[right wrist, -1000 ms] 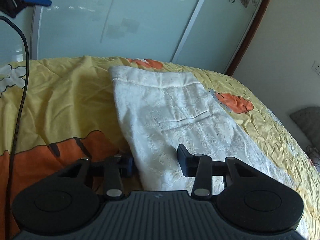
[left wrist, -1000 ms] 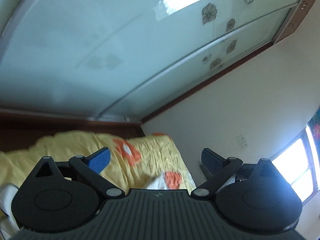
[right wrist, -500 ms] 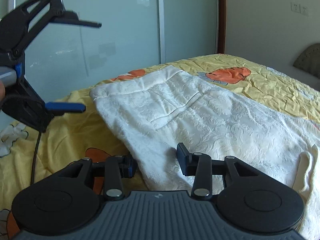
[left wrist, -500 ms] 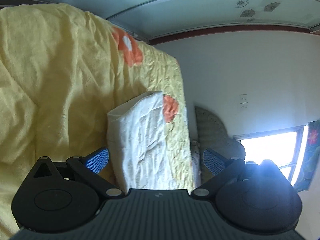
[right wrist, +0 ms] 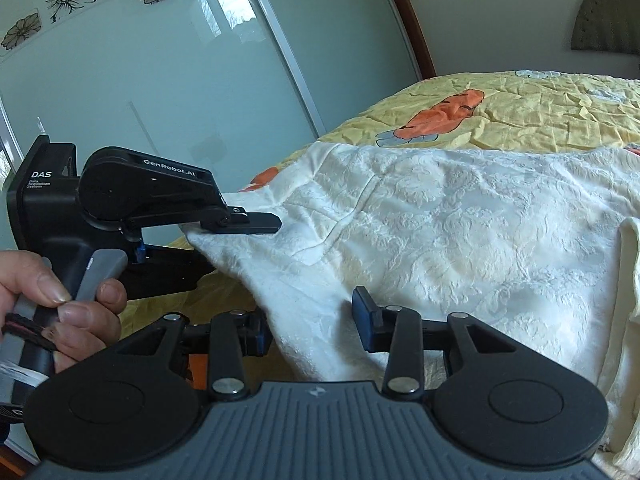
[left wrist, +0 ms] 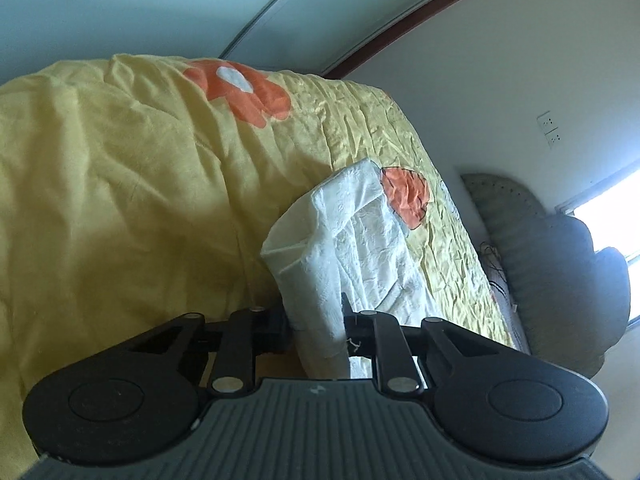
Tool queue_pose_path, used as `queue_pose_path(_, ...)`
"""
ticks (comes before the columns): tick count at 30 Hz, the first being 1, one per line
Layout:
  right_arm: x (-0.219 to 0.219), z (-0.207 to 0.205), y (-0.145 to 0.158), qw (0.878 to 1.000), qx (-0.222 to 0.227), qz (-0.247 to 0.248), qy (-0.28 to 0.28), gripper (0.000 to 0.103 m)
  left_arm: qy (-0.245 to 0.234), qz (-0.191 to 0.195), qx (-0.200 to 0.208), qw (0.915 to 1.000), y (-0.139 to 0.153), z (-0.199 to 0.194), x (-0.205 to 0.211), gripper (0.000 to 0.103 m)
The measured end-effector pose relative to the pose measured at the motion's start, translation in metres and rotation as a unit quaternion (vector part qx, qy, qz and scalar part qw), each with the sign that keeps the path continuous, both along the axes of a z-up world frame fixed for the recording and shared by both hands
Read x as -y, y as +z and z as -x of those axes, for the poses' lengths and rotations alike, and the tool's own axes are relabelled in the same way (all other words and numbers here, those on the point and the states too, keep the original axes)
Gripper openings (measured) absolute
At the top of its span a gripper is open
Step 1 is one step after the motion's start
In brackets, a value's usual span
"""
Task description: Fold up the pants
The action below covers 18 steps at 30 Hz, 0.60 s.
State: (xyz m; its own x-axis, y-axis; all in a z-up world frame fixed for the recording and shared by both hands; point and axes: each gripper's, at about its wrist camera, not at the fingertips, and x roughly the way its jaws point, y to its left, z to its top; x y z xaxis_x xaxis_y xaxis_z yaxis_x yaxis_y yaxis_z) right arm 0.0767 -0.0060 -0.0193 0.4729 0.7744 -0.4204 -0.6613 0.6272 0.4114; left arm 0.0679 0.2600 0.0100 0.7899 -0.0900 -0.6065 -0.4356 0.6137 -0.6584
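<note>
Where tongs (left wrist: pixel 316 322) close, pants (left wrist: pixel 360 240) hem hidden

Bed with wrinkled yellow bedspread (right wrist: pixel 540 116), orange flower prints, white textured pants (right wrist: pixel 440 240) spread across it

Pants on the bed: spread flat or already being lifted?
Mostly spread flat on the yellow bedspread; the pants are raised only at the corner where the left claw is closing.

Left gripper (left wrist: pixel 316 322) fingers closing on white pants (left wrist: pixel 320 264) over yellow bedspread (left wrist: pixel 120 184).
</note>
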Motion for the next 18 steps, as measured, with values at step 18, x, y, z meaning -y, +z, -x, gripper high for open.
queue_pose_path(18, 0.232, -0.039, -0.009, 0.923, -0.237, -0.267, -0.142, 0.08, -0.26, -0.333, 0.126, 0.8976, 0.053, 0.004, 0.231, 0.018)
